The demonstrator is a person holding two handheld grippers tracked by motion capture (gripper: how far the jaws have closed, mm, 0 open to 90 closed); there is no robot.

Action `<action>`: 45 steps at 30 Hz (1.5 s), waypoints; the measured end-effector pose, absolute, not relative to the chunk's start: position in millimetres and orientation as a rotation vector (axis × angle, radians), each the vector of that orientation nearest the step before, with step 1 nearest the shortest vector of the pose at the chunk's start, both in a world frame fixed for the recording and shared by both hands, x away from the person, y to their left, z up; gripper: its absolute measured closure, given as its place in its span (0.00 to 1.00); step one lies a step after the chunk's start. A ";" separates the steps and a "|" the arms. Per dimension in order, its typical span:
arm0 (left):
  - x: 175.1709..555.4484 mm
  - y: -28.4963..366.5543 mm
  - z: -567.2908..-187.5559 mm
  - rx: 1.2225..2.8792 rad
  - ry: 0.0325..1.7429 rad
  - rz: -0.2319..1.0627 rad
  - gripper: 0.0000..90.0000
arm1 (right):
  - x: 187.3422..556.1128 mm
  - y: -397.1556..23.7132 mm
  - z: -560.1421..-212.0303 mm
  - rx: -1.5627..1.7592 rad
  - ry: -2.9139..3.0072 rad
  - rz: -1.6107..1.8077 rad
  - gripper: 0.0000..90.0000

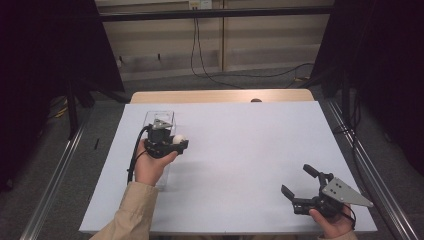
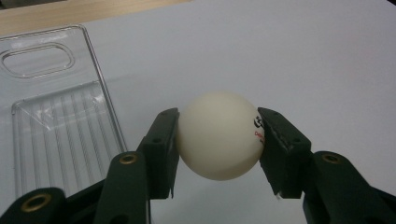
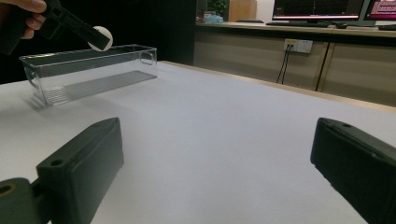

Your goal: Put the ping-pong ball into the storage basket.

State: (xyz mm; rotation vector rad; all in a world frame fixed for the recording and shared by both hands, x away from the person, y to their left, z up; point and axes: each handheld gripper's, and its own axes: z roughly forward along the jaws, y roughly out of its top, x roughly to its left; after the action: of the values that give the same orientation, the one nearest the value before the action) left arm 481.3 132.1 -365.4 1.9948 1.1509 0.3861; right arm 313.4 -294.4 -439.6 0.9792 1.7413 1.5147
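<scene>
White ball (image 1: pixel 178 139), small and round, was clamped in the left gripper (image 1: pixel 176 143) at the left of the table (image 1: pixel 240 150) in the high view, held up beside the clear plastic box (image 1: pixel 161 118). A hand (image 1: pixel 150 165) in a tan sleeve (image 1: pixel 131 212) carried that gripper. Right gripper (image 1: pixel 295 181), near the table's front right corner, stood with its jaws wide apart and nothing between them.

Left gripper view: ball (image 2: pixel 219 135), cream-white with dark and red print on one side, was pressed from both sides by the black jaws, above the white tabletop (image 2: pixel 280 56). Clear box (image 2: pixel 56 121) lay just left of it, its ribbed floor and a handle slot visible.

Right gripper view: both jaws stood far apart over bare table (image 3: pixel 210 140). Clear box (image 3: pixel 88 72) rested farther off at the left; the ball (image 3: pixel 100 38) hung above its rim in the left gripper (image 3: pixel 95 37).
</scene>
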 end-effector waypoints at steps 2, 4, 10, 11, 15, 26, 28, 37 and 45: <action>481.5 132.8 -364.8 1.994 1.153 0.392 0.57 | 313.4 -294.4 -439.5 0.978 1.741 1.515 0.02; 481.8 134.3 -364.1 1.999 1.142 0.385 0.57 | 313.6 -294.4 -439.7 0.979 1.741 1.515 0.02; 481.5 135.7 -362.8 1.986 1.151 0.384 0.57 | 313.4 -294.4 -439.5 0.978 1.742 1.515 0.02; 481.4 136.0 -362.6 1.985 1.152 0.386 0.57 | 313.4 -294.4 -439.5 0.978 1.742 1.514 0.02; 481.4 137.7 -361.6 2.001 1.151 0.388 0.57 | 313.4 -294.6 -439.6 0.979 1.740 1.514 0.02; 481.7 142.5 -361.3 1.998 1.155 0.384 0.57 | 313.3 -294.6 -439.5 0.978 1.742 1.514 0.02; 481.4 142.5 -361.2 1.987 1.167 0.397 0.57 | 313.3 -294.5 -439.5 0.979 1.741 1.513 0.02; 481.7 146.5 -361.1 1.977 1.176 0.397 0.57 | 313.3 -294.3 -439.4 0.977 1.742 1.513 0.02; 482.3 150.3 -360.7 1.988 1.170 0.398 0.57 | 313.3 -294.5 -439.4 0.977 1.741 1.516 0.02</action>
State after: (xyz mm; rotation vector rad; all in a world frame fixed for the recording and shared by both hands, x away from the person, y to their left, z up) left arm 482.3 150.3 -360.7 1.9878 1.1696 0.3977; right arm 313.3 -294.5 -439.4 0.9769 1.7407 1.5163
